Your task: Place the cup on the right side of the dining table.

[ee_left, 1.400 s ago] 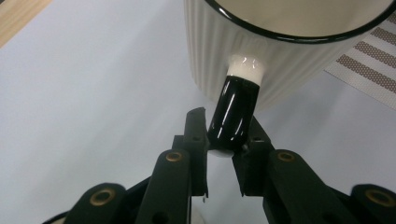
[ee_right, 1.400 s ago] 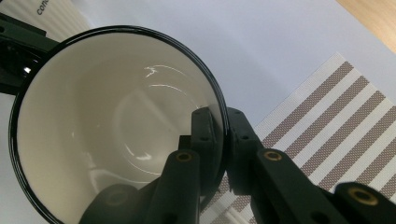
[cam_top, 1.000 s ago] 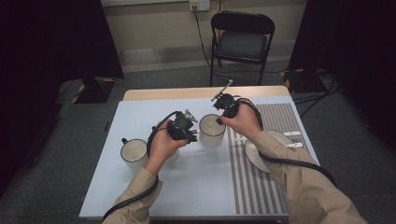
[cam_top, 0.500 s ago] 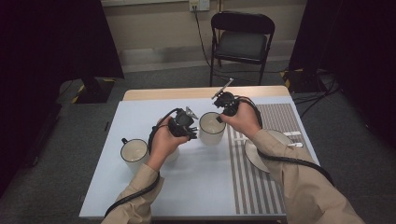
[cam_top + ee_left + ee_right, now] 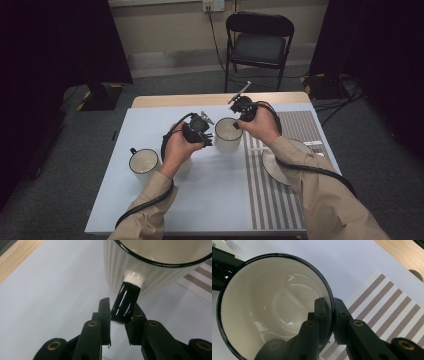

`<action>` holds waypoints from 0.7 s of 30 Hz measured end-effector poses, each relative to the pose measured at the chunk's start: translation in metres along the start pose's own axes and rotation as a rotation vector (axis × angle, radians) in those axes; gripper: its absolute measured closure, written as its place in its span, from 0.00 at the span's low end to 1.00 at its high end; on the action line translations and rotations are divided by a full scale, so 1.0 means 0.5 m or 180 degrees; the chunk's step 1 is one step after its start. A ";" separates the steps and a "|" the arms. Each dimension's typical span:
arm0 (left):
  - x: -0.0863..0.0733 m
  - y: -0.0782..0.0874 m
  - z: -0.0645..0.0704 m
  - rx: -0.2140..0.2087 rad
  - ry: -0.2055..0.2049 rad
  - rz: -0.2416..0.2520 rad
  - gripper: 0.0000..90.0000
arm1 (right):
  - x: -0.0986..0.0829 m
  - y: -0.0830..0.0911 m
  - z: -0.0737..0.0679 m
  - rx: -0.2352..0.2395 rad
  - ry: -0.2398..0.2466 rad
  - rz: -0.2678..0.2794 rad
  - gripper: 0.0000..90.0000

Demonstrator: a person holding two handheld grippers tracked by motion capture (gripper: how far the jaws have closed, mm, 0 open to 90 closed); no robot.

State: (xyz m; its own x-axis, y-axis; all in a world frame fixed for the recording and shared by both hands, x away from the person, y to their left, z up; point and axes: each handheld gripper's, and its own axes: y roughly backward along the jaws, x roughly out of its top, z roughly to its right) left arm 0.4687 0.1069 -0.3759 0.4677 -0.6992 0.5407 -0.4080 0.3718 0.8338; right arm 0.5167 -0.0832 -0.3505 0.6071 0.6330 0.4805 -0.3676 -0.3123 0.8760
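Little has moved since the earlier frames: both hands and the mug (image 5: 228, 135) sit much as they did, the left tongs (image 5: 204, 134) perhaps a touch closer in. That mug stands on the tabletop (image 5: 150, 120) at the striped mat's (image 5: 280, 200) edge, with the right tongs (image 5: 331, 312) clenched across its rim, one jaw inside and one outside, seemingly to steady it. Left tongs (image 5: 120, 312) straddle its black handle (image 5: 126, 301), touching but not clearly squeezing, likely readying a second hold.

Second mug (image 5: 143, 163), plate (image 5: 276, 167) on striped mat (image 5: 272, 200), black folding chair (image 5: 259, 47) beyond table (image 5: 210, 200)
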 end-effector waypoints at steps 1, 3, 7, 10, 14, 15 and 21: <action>0.002 -0.002 0.000 0.0011 0.0011 0.0008 0.85 | 0.000 0.000 0.002 -0.0007 0.0005 0.0003 0.93; 0.005 -0.004 0.000 0.0016 0.0007 0.0002 0.85 | 0.000 0.000 0.005 -0.0013 0.0000 0.0006 0.93; 0.010 -0.005 -0.002 0.0023 -0.0006 -0.0014 0.85 | -0.001 0.000 0.009 -0.0005 -0.0009 0.0013 0.93; 0.015 -0.007 -0.003 0.0037 -0.0004 -0.0015 0.85 | -0.001 0.000 0.014 -0.0017 -0.0033 0.0016 0.93; 0.019 -0.011 -0.003 0.0035 0.0016 -0.0006 0.85 | -0.001 0.000 0.018 -0.0022 -0.0042 0.0010 0.93; 0.020 -0.011 -0.004 0.0036 0.0011 -0.0007 0.85 | -0.001 0.000 0.019 -0.0040 -0.0054 0.0005 0.93; 0.028 -0.016 -0.003 0.0038 0.0009 -0.0024 0.85 | -0.004 0.001 0.028 -0.0029 -0.0058 0.0008 0.93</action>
State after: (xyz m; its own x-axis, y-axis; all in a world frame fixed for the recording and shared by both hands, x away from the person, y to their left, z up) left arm 0.4797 0.0951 -0.3746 0.4730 -0.7002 0.5348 -0.4137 0.3594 0.8365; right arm 0.5252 -0.0944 -0.3505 0.6188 0.6191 0.4835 -0.3756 -0.3074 0.8743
